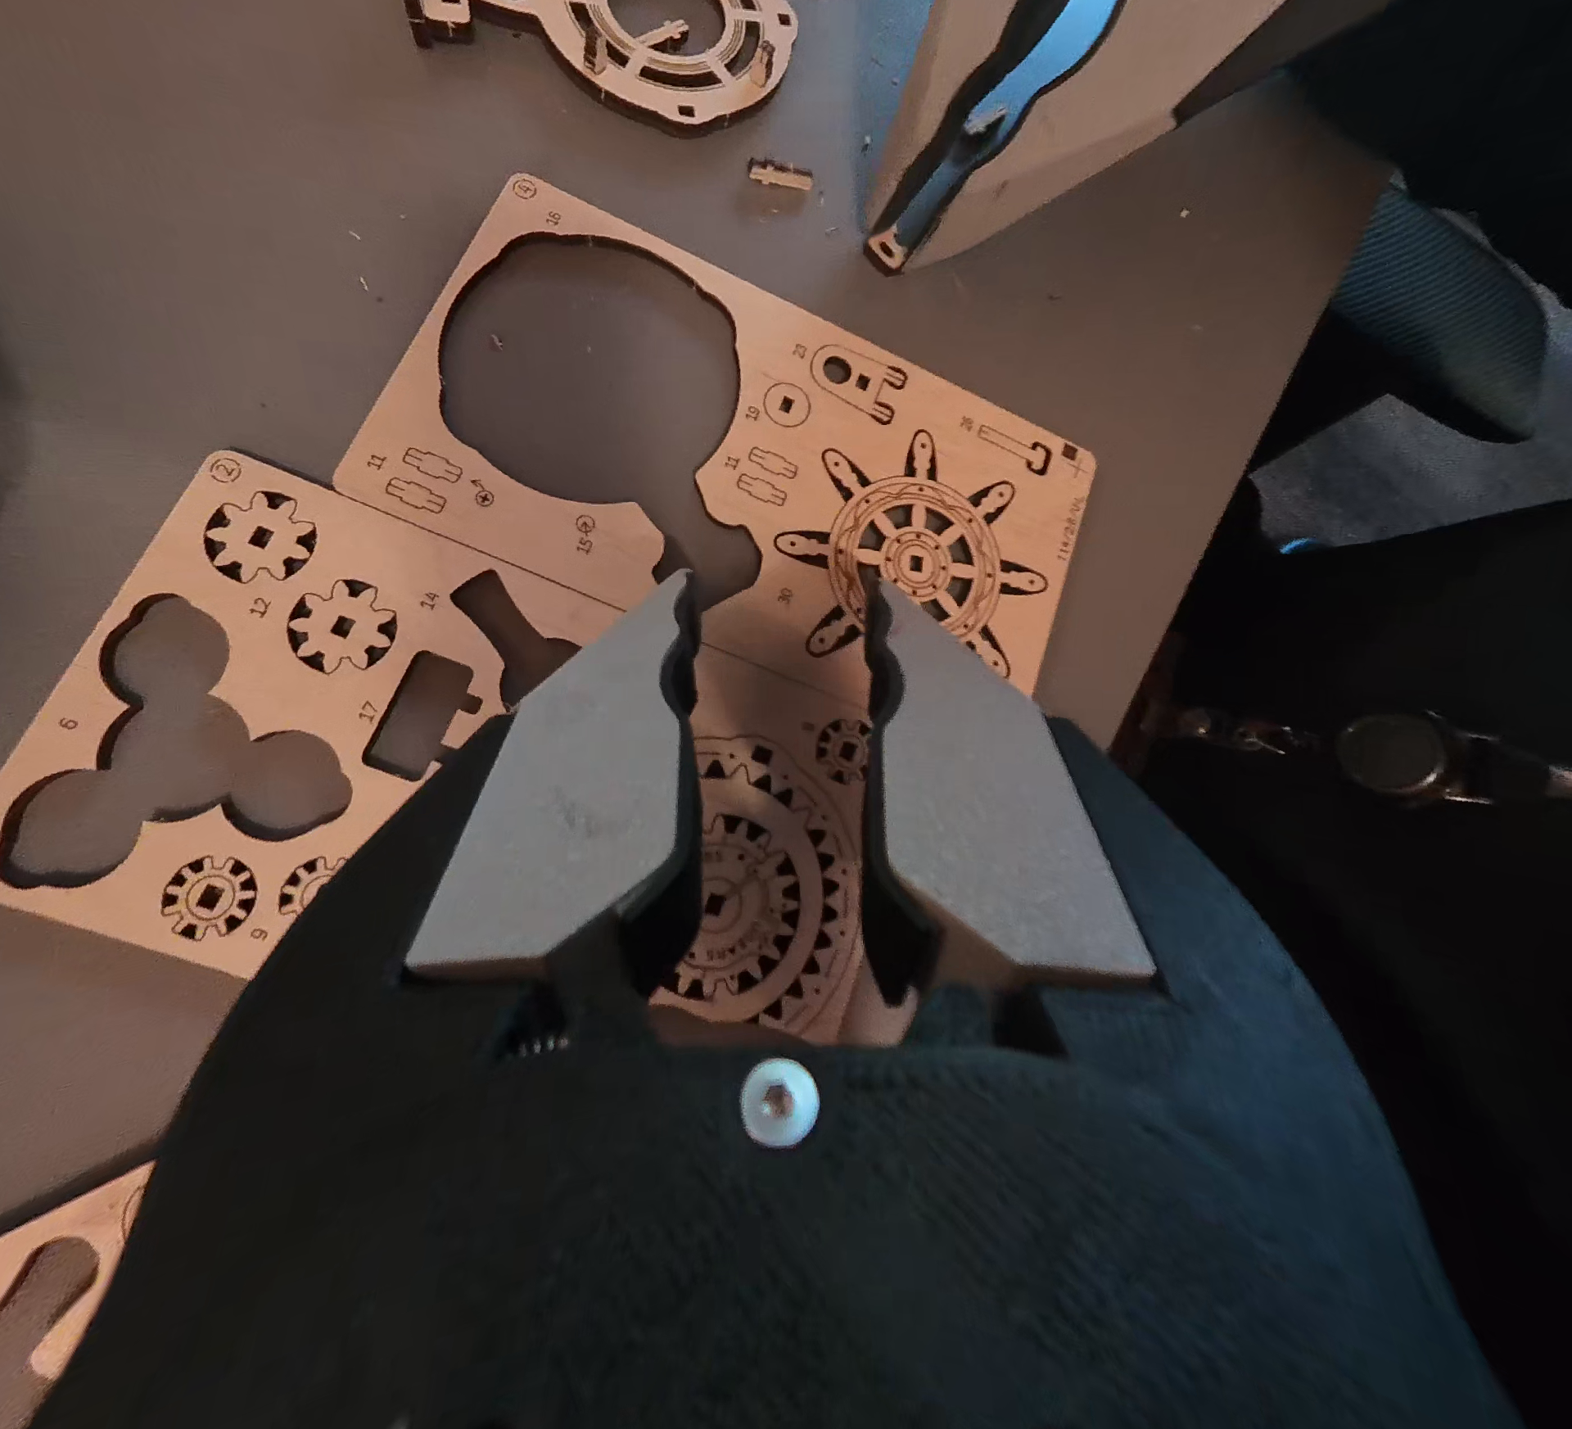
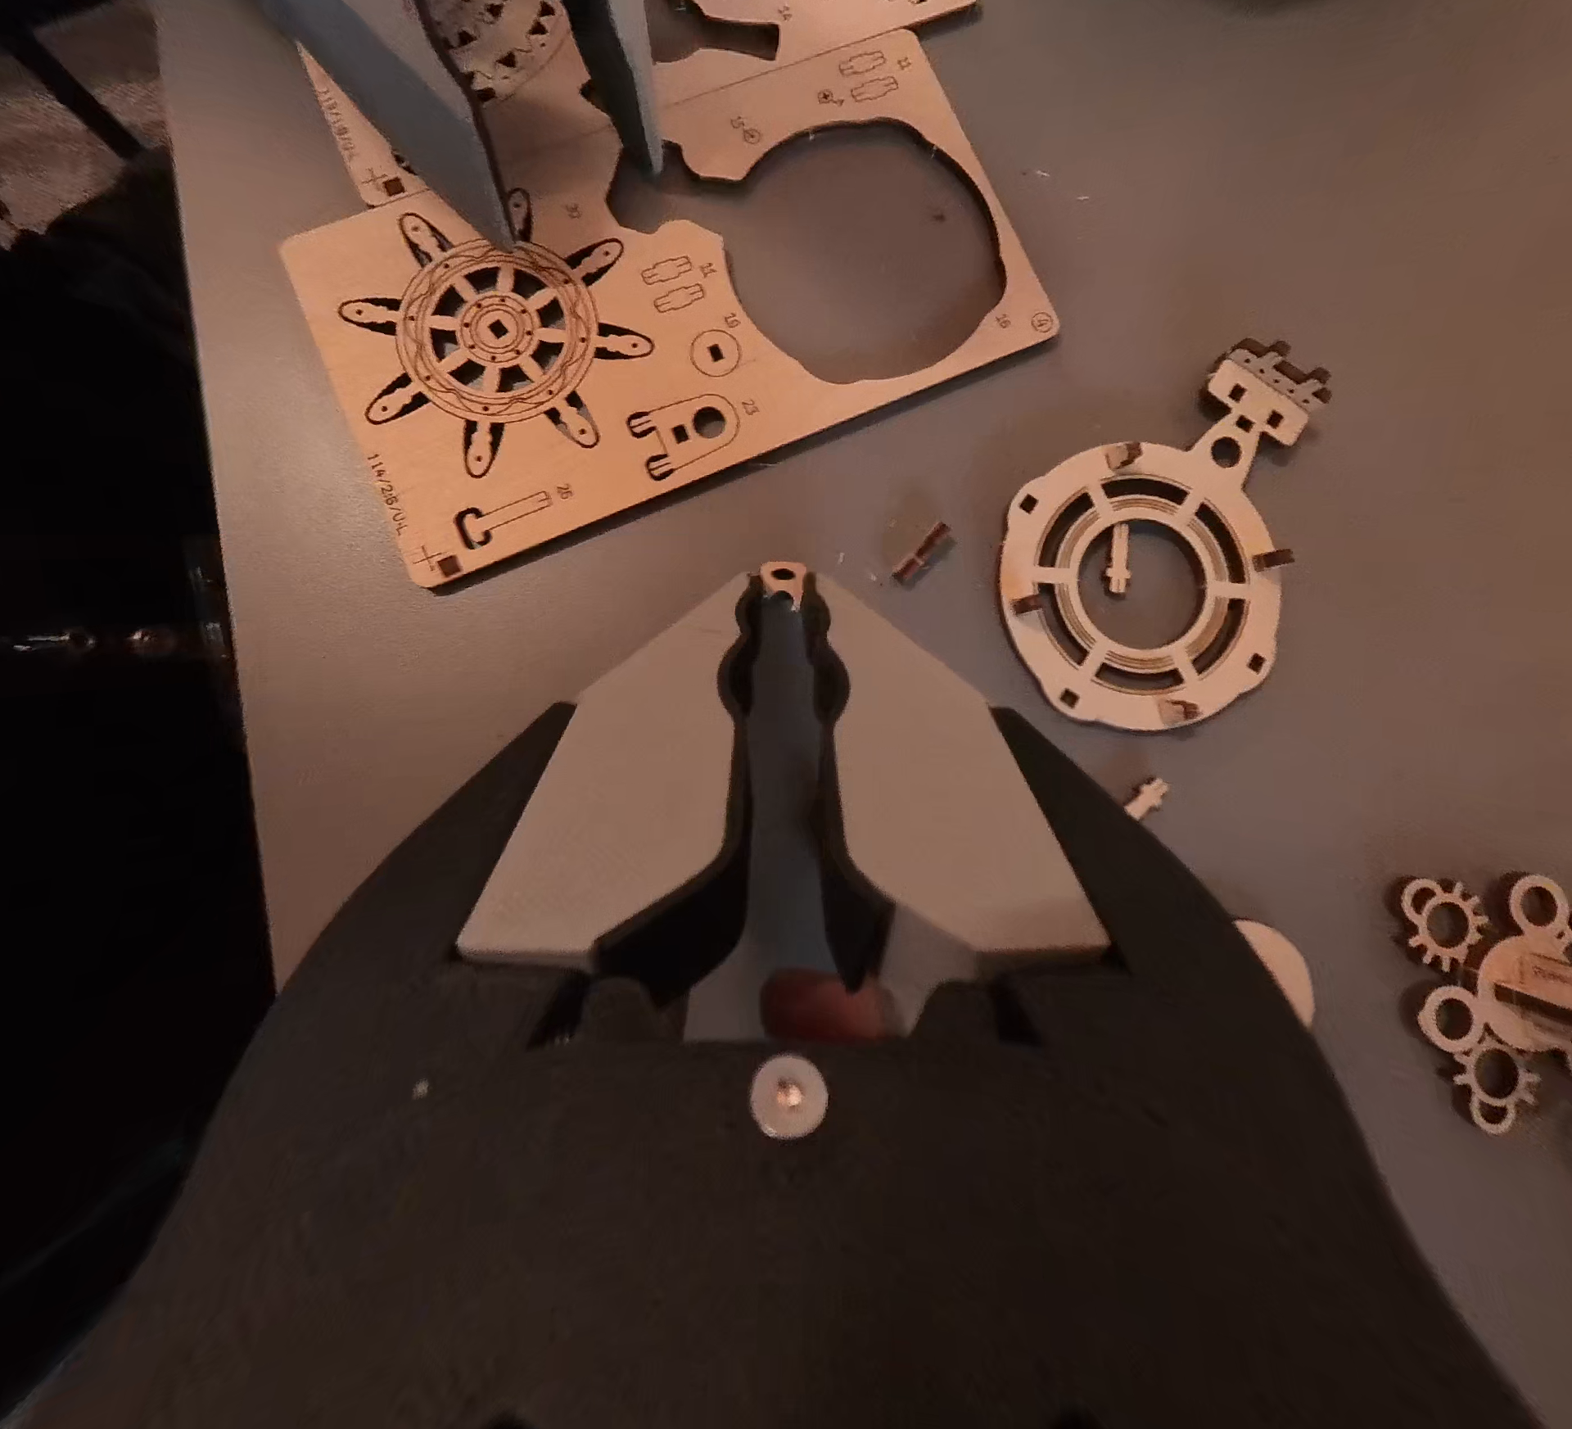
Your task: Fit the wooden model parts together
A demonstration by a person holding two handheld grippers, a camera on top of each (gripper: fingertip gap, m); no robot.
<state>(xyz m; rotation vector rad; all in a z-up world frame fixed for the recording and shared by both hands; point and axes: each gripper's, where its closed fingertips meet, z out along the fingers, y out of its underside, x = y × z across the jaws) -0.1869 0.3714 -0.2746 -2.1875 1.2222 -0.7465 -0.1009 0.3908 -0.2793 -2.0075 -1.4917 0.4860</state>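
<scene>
My right gripper (image 2: 781, 588), centre frame, pinches a small wooden piece (image 2: 783, 578) at its tips. My left gripper (image 1: 778, 605) hangs spread and empty over the wooden sheet (image 1: 936, 486) on the grey table (image 1: 213, 239). Ring assembly (image 2: 1140, 588) lies right of centre; loose peg (image 2: 923, 550) beside it.

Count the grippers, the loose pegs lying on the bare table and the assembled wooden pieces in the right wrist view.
Grippers: 2, left gripper, right gripper
Loose pegs: 2, far peg, near peg
Assembled pieces: 2, ring frame, ring cluster
Total: 6
</scene>
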